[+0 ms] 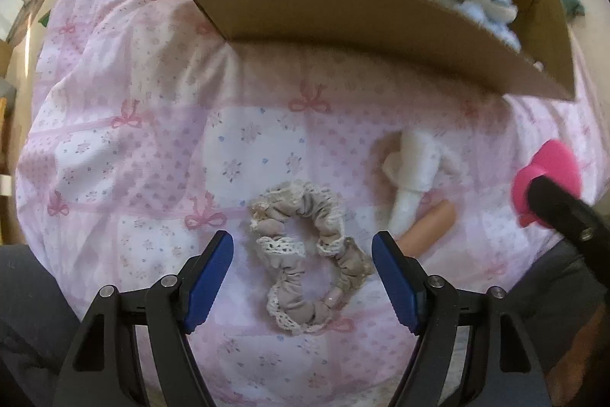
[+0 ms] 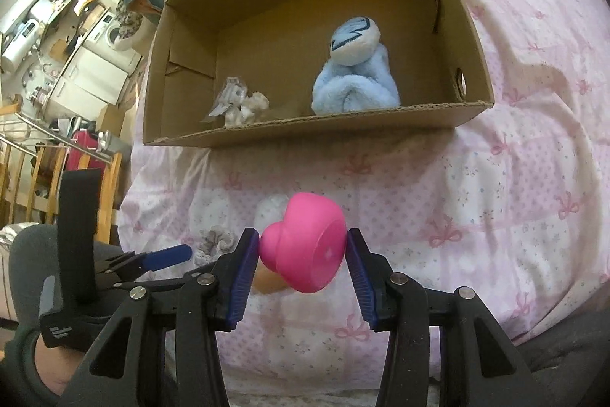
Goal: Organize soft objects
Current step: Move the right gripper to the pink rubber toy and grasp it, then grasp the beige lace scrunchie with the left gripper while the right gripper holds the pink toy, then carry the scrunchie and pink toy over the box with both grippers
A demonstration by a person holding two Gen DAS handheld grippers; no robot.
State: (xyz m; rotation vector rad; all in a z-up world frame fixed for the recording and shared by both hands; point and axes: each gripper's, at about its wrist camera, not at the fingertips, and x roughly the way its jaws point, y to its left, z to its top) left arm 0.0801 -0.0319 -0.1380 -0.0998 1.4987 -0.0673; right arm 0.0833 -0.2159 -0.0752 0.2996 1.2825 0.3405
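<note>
The left gripper (image 1: 303, 277) hangs just above the bed's pink bow-print quilt (image 1: 133, 147), its blue-padded jaws spread wide on either side of a beige lace-trimmed scrunchie (image 1: 305, 254). The scrunchie lies flat on the quilt in a loose figure-eight, between the pads and touching neither. To its right, near the right-hand pad, lies a small doll-like toy (image 1: 411, 174) in white cloth with a peach-coloured limb poking out towards the near side. Beyond both, on the far part of the quilt, sits an open cardboard box (image 1: 343, 21), its near wall facing the camera.

In the right wrist view the box (image 2: 305, 130) shows its inside. On the left of the floor, close to the near wall, sits a small whitish bundle (image 2: 240, 103) in clear wrapping; what it is cannot be told. On the right of the floor a pale blue plush toy (image 2: 356, 75) stands upright, its round white-and-blue head at the top.

The right gripper (image 2: 303, 254) is held above the quilt, on the near side of the box, with its jaws pinching a bright pink rounded soft toy (image 2: 305, 246) from both sides; the toy bulges out between the blue pads. It shows in the left wrist view too (image 1: 549, 174), at the far right edge. Left of the bed, a cluttered room with a wooden rail (image 2: 34, 178) is visible.
</note>
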